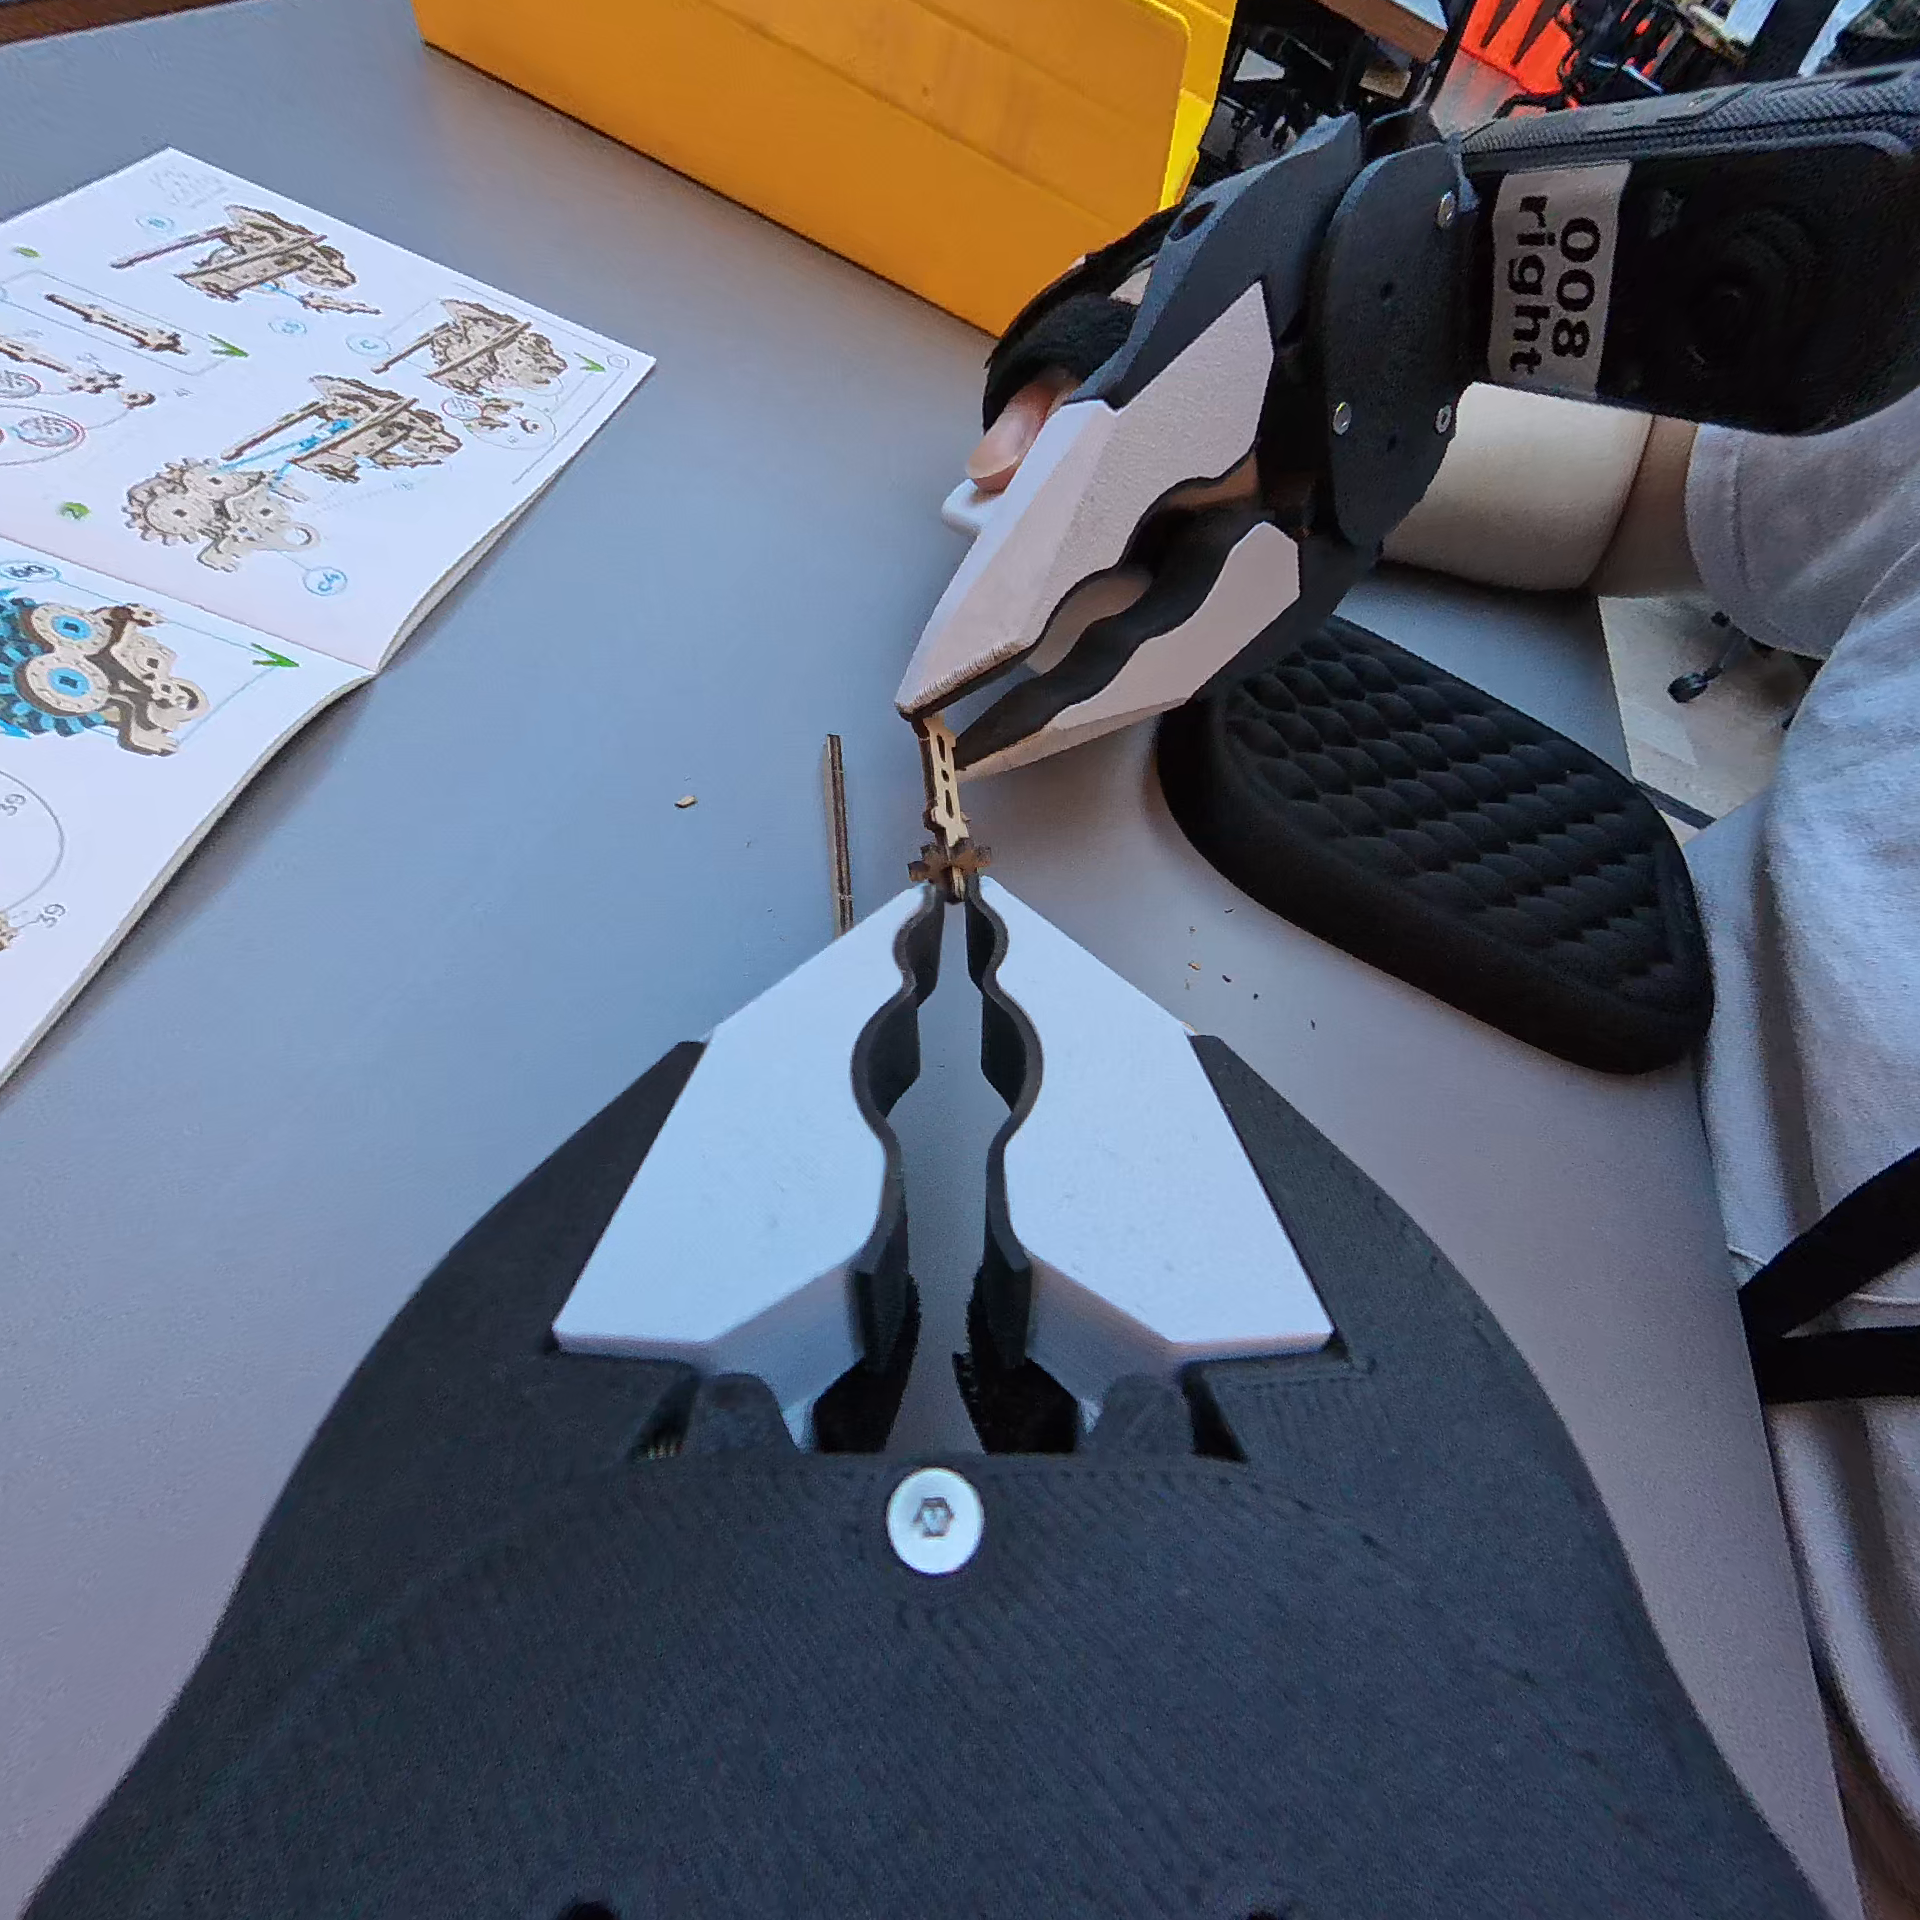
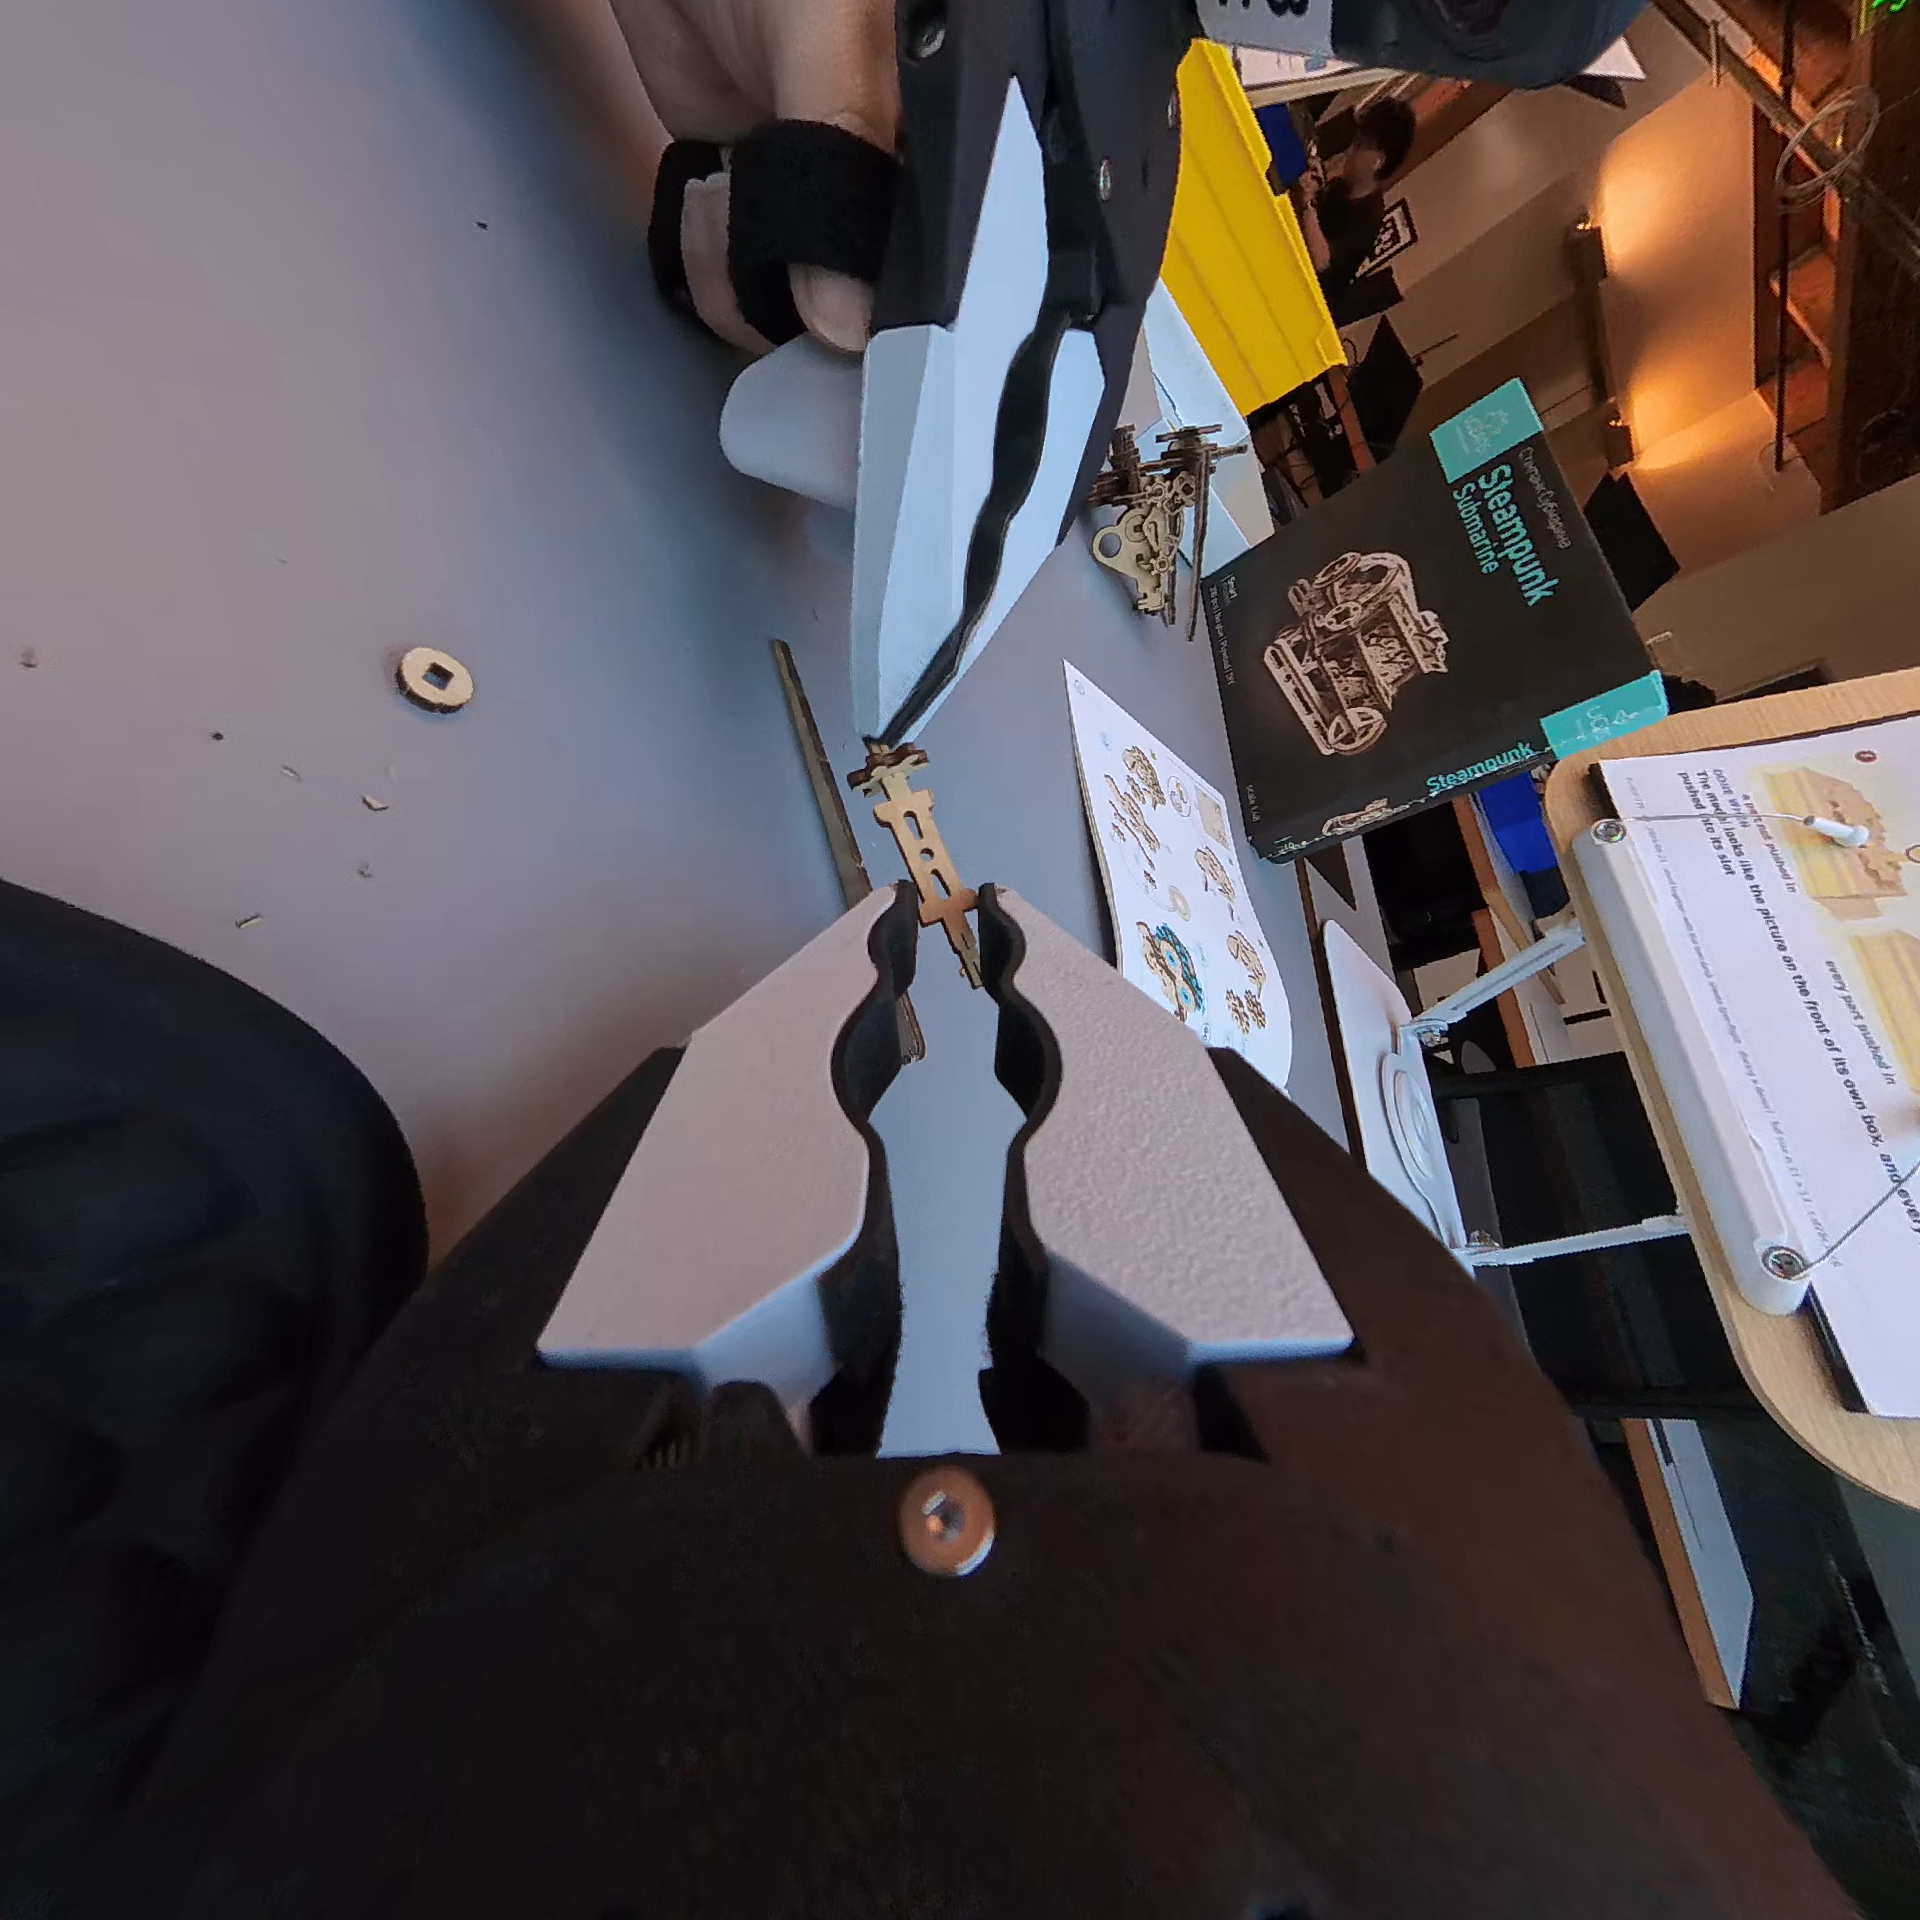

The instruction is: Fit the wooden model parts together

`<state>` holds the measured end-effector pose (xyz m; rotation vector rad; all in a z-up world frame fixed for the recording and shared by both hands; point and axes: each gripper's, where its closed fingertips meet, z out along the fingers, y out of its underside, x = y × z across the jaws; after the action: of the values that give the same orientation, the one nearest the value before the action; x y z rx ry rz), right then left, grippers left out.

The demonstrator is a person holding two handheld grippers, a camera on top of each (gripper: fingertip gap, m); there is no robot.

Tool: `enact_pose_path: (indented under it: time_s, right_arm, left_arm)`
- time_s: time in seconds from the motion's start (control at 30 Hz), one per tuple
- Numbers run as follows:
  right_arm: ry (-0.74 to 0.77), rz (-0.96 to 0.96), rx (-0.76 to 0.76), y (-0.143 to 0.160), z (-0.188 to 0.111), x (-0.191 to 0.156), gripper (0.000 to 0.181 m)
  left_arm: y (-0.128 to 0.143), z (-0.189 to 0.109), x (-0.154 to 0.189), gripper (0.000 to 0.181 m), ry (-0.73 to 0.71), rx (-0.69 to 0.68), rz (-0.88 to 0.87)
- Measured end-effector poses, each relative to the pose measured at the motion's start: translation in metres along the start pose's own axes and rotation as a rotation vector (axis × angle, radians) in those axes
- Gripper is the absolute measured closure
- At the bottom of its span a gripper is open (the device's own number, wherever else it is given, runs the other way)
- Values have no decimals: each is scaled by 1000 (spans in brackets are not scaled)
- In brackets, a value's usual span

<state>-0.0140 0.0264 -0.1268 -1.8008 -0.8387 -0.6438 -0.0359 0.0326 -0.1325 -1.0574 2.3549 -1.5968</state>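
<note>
My left gripper [image 1: 951, 904] is shut on a small cross-shaped wooden piece [image 1: 948, 862]. My right gripper [image 2: 948, 906] is shut on a slotted wooden strip [image 2: 923, 836]. The strip's far end meets the cross piece [image 2: 888, 771] tip to tip, above the grey table. In the left wrist view the right gripper [image 1: 935, 727] comes in from the upper right, holding the strip [image 1: 941, 779]. In the right wrist view the left gripper [image 2: 883, 732] comes down from above. A thin wooden stick [image 1: 836, 831] lies on the table just beside the tips.
An open instruction booklet [image 1: 260, 416] lies at the left, with a yellow bin [image 1: 831, 135] behind it. A black mesh pad [image 1: 1434, 831] sits at the right. A wooden washer [image 2: 434, 681], a part-built model [image 2: 1153, 520], a black box [image 2: 1423, 623] and a clipboard stand [image 2: 1766, 987] are nearby. Less than 4 cm separates the two grippers' tips.
</note>
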Motion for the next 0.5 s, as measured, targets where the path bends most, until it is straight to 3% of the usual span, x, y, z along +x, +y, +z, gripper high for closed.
enact_pose_path:
  time_s: [0.5]
  right_arm:
    - [2, 5, 17, -4, 0, -1, 171]
  left_arm:
    - [1, 2, 4, 181, 18, -14, 13]
